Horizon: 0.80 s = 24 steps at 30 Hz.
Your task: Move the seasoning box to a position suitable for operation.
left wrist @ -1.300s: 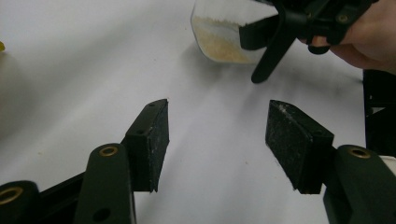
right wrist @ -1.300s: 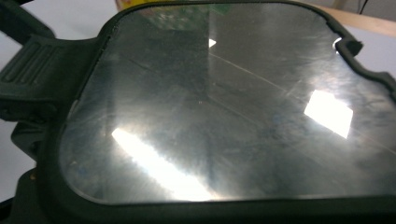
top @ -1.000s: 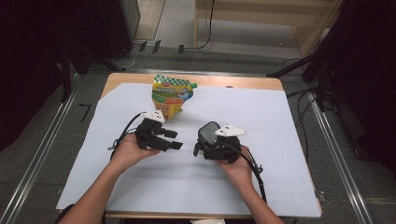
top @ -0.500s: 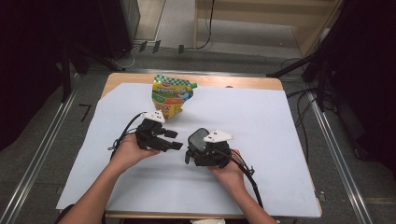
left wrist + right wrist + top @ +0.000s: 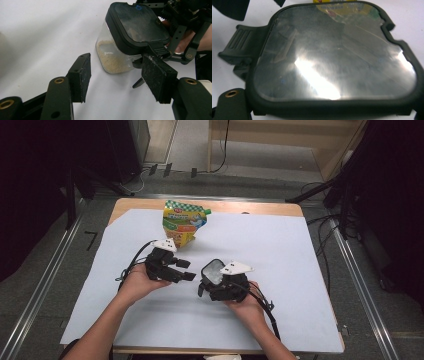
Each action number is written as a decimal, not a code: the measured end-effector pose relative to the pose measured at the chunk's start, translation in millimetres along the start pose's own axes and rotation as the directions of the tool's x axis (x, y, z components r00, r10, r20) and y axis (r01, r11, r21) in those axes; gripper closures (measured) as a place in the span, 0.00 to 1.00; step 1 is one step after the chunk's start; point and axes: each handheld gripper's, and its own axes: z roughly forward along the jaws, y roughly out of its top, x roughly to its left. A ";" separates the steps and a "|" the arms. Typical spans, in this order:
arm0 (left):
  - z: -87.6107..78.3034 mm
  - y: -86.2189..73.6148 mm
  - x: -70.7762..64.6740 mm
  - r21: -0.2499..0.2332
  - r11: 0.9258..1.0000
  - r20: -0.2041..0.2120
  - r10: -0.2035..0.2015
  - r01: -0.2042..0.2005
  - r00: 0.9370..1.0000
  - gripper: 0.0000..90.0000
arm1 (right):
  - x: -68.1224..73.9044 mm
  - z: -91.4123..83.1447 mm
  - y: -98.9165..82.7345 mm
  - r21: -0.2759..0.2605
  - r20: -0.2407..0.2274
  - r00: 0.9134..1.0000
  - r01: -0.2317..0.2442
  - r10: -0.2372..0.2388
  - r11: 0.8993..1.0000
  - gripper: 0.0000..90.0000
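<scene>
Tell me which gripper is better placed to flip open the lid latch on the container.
Left, probably. The left gripper has open, empty jaws aimed at the lid latch of the clear container. The right gripper already appears to hold that container, tilted on the table.

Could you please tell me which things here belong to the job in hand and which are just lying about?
In use:
- clear plastic container with black lid, holding pale grains
- right gripper, holding it
- left gripper, jaws open beside it

Lying about:
- green-and-yellow printed pouch
- white sheet covering the table
</scene>
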 end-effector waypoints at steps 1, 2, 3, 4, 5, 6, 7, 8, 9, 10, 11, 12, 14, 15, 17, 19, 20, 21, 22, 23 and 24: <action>-0.6 0.1 0.2 0.000 1.000 -0.001 0.003 -0.003 1.000 0.46 | 0.4 -1.5 -0.4 0.006 0.002 1.000 -0.003 0.003 1.000 0.15; -0.6 0.1 0.2 0.000 1.000 -0.001 0.003 -0.003 1.000 0.46 | 0.4 -1.5 -0.4 0.006 0.002 1.000 -0.003 0.003 1.000 0.15; -1.0 0.1 0.2 0.000 1.000 -0.001 0.004 -0.004 1.000 0.46 | 0.9 -6.5 -1.7 0.007 0.004 1.000 0.004 -0.004 1.000 0.16; -1.0 0.1 0.2 0.000 1.000 -0.001 0.004 -0.004 1.000 0.46 | 0.9 -6.5 -1.7 0.007 0.004 1.000 0.004 -0.004 1.000 0.16; -1.0 0.0 0.2 0.000 1.000 -0.002 0.004 -0.004 1.000 0.46 | 0.4 -10.9 -3.1 0.019 0.007 1.000 -0.005 0.005 1.000 0.17; -1.0 0.0 0.2 0.000 1.000 -0.002 0.004 -0.004 1.000 0.46 | 0.4 -10.9 -3.1 0.019 0.007 1.000 -0.005 0.005 1.000 0.17; -0.9 0.0 0.2 0.000 1.000 -0.002 0.004 -0.004 1.000 0.46 | 0.5 -12.2 -3.5 0.023 0.005 1.000 -0.011 0.011 1.000 0.17; -0.8 0.0 0.3 0.000 1.000 -0.003 0.003 -0.003 1.000 0.46 | 0.7 -15.6 -4.6 0.028 0.008 1.000 -0.013 0.013 1.000 0.17; -0.4 0.0 0.2 -0.001 1.000 -0.002 0.000 0.000 1.000 0.46 | 0.7 -18.1 -5.4 0.031 0.009 1.000 -0.011 0.011 0.999 0.18; 0.0 -0.1 0.1 -0.001 1.000 -0.003 0.000 0.000 1.000 0.46 | 0.7 -20.5 -5.9 0.036 0.005 1.000 -0.015 0.015 0.999 0.18; 0.4 -0.2 -0.2 0.002 1.000 -0.003 0.004 -0.004 1.000 0.46 | -0.4 -24.4 -6.6 0.040 -0.003 1.000 -0.017 0.018 0.999 0.19; 0.4 -0.2 -0.2 0.002 1.000 -0.003 0.004 -0.004 1.000 0.46 | -0.4 -24.4 -6.6 0.040 -0.003 1.000 -0.017 0.018 0.999 0.19; 0.4 -0.2 -0.4 0.002 1.000 -0.006 0.005 -0.005 1.000 0.46 | -1.4 -30.0 -7.6 0.039 -0.011 1.000 -0.021 0.021 0.999 0.20; 0.4 -0.2 -0.2 0.001 1.000 -0.003 0.004 -0.004 1.000 0.46 | -1.6 -31.9 -7.9 0.040 -0.011 1.000 -0.022 0.022 0.999 0.21; 0.6 -0.4 0.2 0.000 1.000 -0.004 0.003 -0.003 1.000 0.46 | -1.9 -38.4 -9.1 0.039 -0.016 1.000 -0.020 0.021 0.999 0.24; 1.2 -0.7 0.6 -0.001 1.000 -0.002 0.001 -0.001 1.000 0.47 | -2.7 -44.3 -11.1 0.036 -0.021 1.000 -0.021 0.022 0.999 0.30; 1.6 -0.8 0.8 0.000 1.000 -0.001 0.004 -0.004 1.000 0.48 | -3.0 -47.4 -12.0 0.038 -0.020 1.000 -0.023 0.024 0.999 0.31; 1.8 -0.9 1.0 0.004 1.000 0.002 0.006 -0.006 1.000 0.49 | -3.9 -50.5 -12.8 0.041 -0.021 1.000 -0.020 0.021 0.999 0.32; 2.1 -0.9 0.8 0.003 1.000 0.004 0.005 -0.005 1.000 0.52 | -4.8 -54.3 -13.7 0.040 -0.020 1.000 -0.018 0.019 0.999 0.35; 2.6 -0.7 0.7 -0.001 1.000 0.009 0.005 -0.005 1.000 0.54 | -6.2 -59.6 -14.4 0.033 -0.018 1.000 -0.022 0.023 0.999 0.38; 2.9 -0.5 0.7 -0.004 1.000 0.013 0.008 -0.008 1.000 0.54 | -6.2 -59.6 -14.4 0.033 -0.018 1.000 -0.022 0.023 0.999 0.38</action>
